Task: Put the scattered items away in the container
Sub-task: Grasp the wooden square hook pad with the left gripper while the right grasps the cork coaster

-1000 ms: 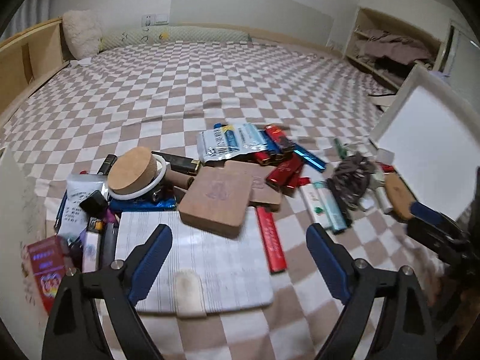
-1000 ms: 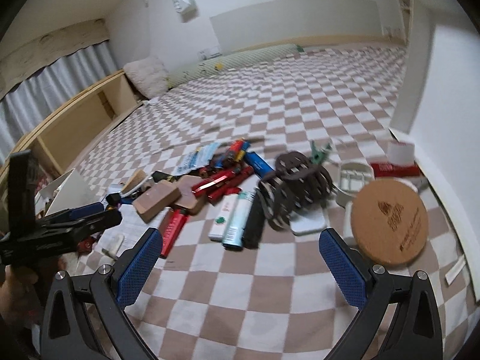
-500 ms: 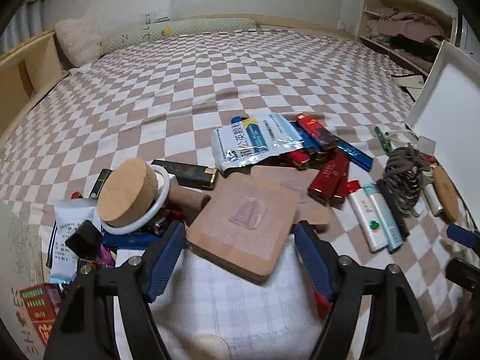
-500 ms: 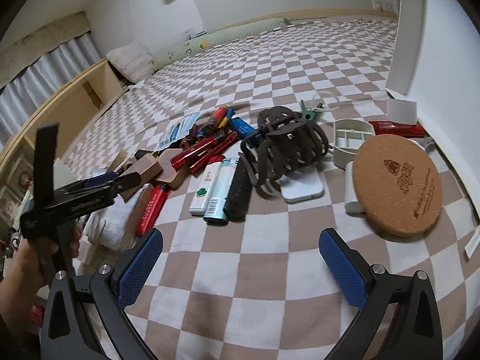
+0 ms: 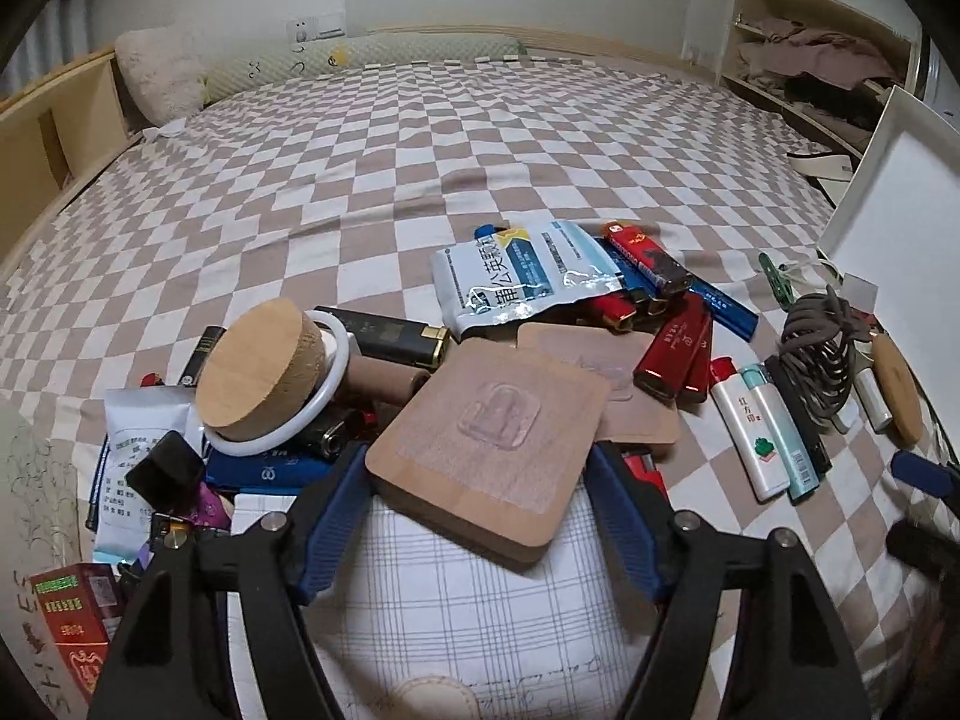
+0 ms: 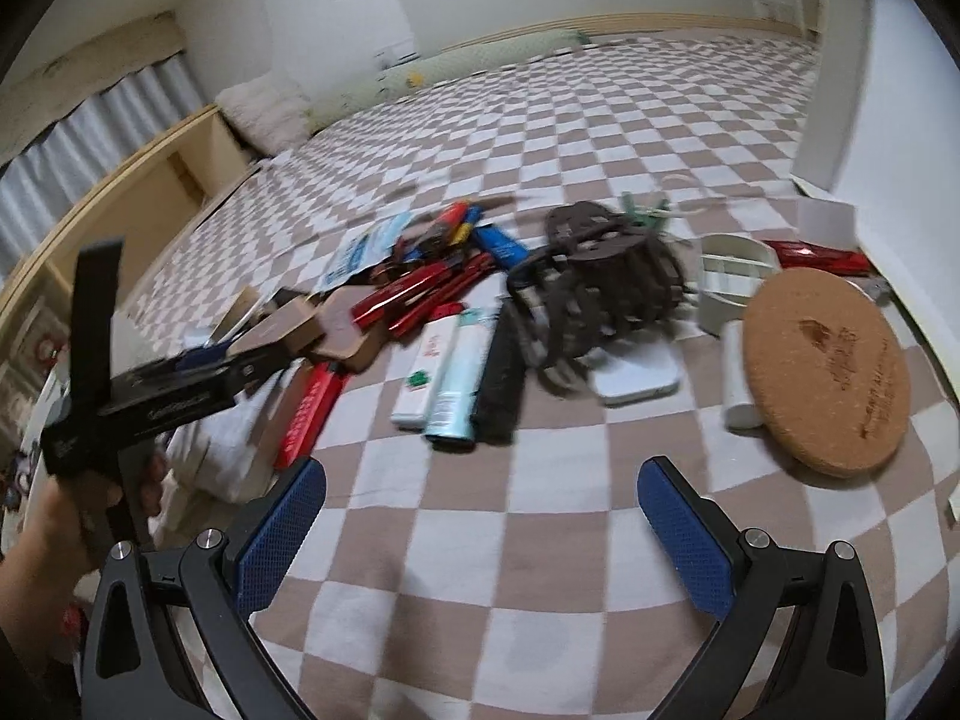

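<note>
Between left gripper [image 5: 480, 480] fingers: tan square pad [image 5: 489, 447]; clear hook centred.

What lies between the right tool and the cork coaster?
Only bare checkered bedspread separates the right tool from the cork coaster, as the right wrist view shows.

A bedroom in a home, seen from just above a wide bed strewn with small household clutter

A brown-and-white checkered bedsheet [image 5: 420, 138] fills most of both frames; at the upper left of the left wrist view a fluffy cream pillow [image 5: 161, 77] leans against a light wooden bed frame [image 5: 54, 120], with a long pale green bolster [image 5: 360, 57] running along the white wall behind it. At the upper right of that view, open wooden shelves [image 5: 810, 60] hold heaped clothes. In the right wrist view, grey curtains [image 6: 78, 138] hang along the left edge, and lighters [image 6: 447, 378], a hair claw clip [image 6: 594, 276] and a cork coaster [image 6: 822, 366] lie scattered mid-frame
</note>
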`<state>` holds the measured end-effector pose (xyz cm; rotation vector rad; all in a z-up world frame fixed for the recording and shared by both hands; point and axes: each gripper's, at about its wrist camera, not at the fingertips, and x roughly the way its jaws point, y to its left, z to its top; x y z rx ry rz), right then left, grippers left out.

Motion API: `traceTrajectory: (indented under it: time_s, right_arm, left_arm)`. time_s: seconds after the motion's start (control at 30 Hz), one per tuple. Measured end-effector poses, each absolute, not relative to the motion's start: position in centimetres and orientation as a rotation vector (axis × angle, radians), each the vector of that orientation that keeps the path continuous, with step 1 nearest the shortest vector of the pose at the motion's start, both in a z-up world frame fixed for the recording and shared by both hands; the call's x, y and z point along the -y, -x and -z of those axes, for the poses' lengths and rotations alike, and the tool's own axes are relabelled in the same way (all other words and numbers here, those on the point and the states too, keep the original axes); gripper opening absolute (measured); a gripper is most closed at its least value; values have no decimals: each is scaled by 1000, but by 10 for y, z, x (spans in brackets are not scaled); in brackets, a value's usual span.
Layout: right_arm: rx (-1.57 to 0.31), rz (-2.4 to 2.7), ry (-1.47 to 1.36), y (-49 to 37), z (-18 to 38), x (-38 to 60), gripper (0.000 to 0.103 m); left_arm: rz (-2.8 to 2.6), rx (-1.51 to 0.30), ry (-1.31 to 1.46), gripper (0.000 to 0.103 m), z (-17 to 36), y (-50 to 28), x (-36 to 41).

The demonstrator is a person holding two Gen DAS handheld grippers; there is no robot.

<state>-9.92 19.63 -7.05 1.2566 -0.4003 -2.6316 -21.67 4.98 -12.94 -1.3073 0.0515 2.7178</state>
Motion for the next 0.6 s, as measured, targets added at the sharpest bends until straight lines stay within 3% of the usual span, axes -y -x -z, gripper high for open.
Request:
traceTrajectory:
  time_s: [0.27, 0.6]
  right_arm:
    - [597, 2734, -1241, 99, 69, -250, 103]
    - [546, 2901, -1219, 93, 57, -283, 103]
  left_arm:
    - [-2734, -6, 1254, 72, 116, 195, -38]
    - [-2719, 15, 1232, 71, 109, 156, -35]
